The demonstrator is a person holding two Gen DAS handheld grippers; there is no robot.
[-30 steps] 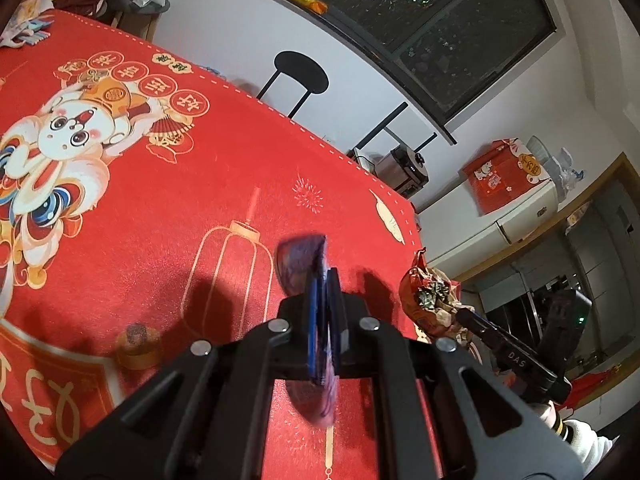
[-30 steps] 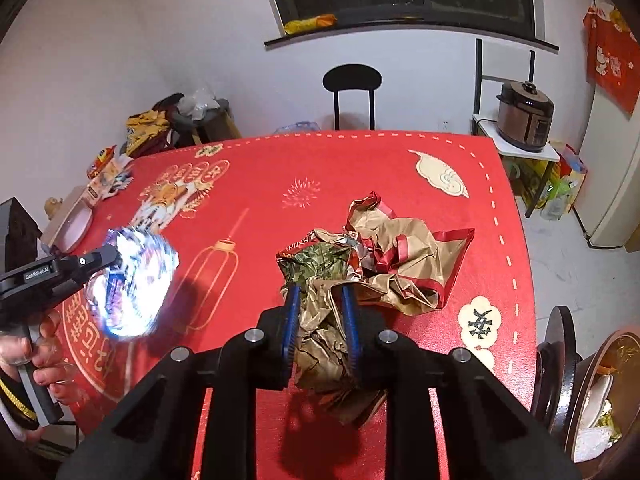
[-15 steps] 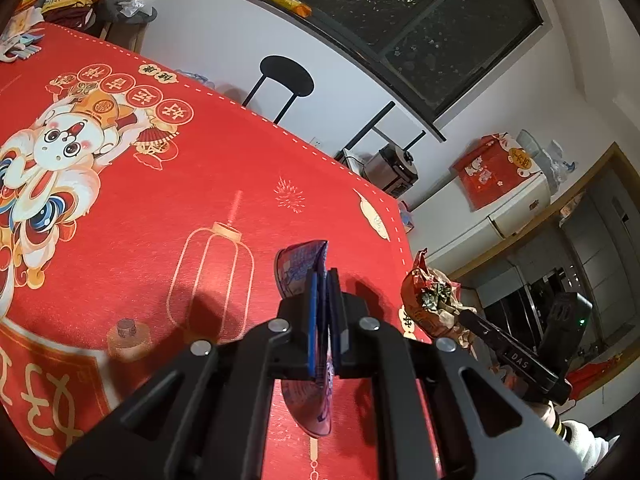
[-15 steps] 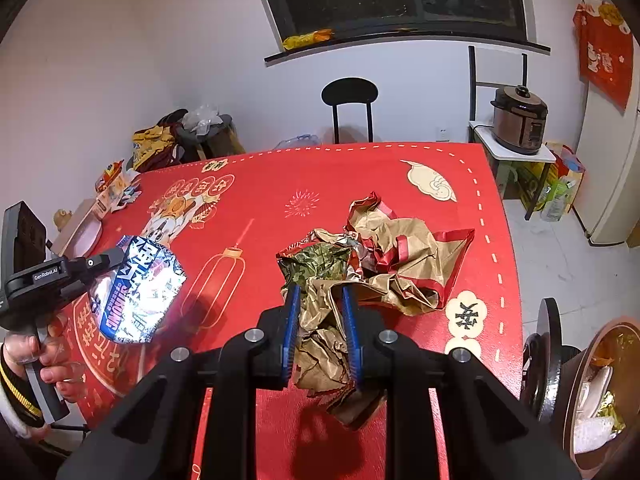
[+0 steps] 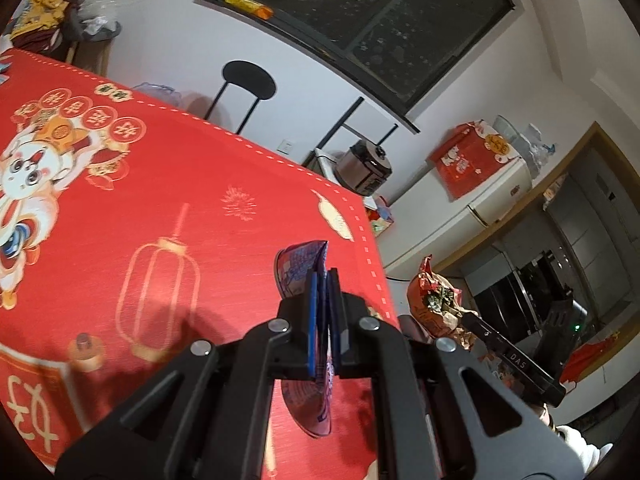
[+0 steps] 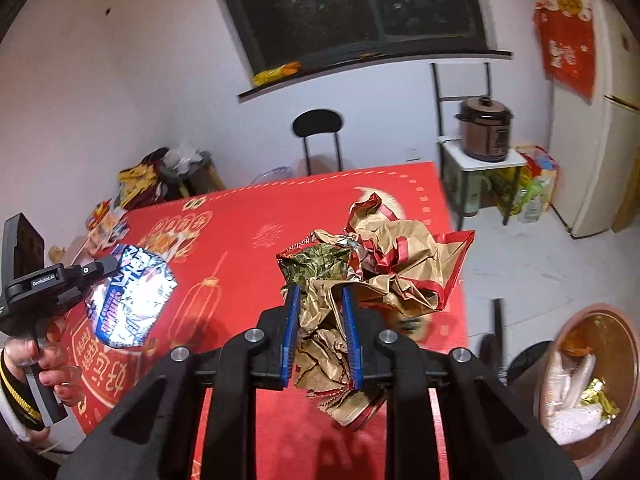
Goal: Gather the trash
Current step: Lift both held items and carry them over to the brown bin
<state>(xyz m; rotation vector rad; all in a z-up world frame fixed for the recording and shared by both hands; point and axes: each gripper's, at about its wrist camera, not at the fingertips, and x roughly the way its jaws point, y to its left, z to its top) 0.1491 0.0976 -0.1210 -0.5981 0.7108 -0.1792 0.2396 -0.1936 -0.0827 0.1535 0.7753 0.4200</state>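
Red printed tablecloth (image 6: 248, 216) covers the table, rabbit cartoon and lantern motifs, fills most of both views. White fridge (image 6: 592, 152) far right with a red cloth hung on it. Dark window (image 6: 360, 4) on the far wall, yellow-orange packet on its sill. Brown trash bin (image 6: 560, 336) on the floor at near right, off the table's right edge, wrappers already inside. Black round-back chair (image 6: 318, 124) at the table's far side. Brown pressure cooker (image 6: 486, 128) on a small white stand, far right.

Crumpled brown-and-red paper bag wad (image 6: 384, 264), with a green foil piece in it, is pinched by the right gripper (image 6: 320, 336): blue pads pressed into the paper, wad clear of the cloth near the table's right edge. Shiny blue-and-white snack wrapper (image 6: 132, 296) hangs in the left gripper (image 5: 325, 320), fingers pressed together on its flat sheet, held over the near left of the table. Hand (image 6: 36, 360) grips the left handle at near left.
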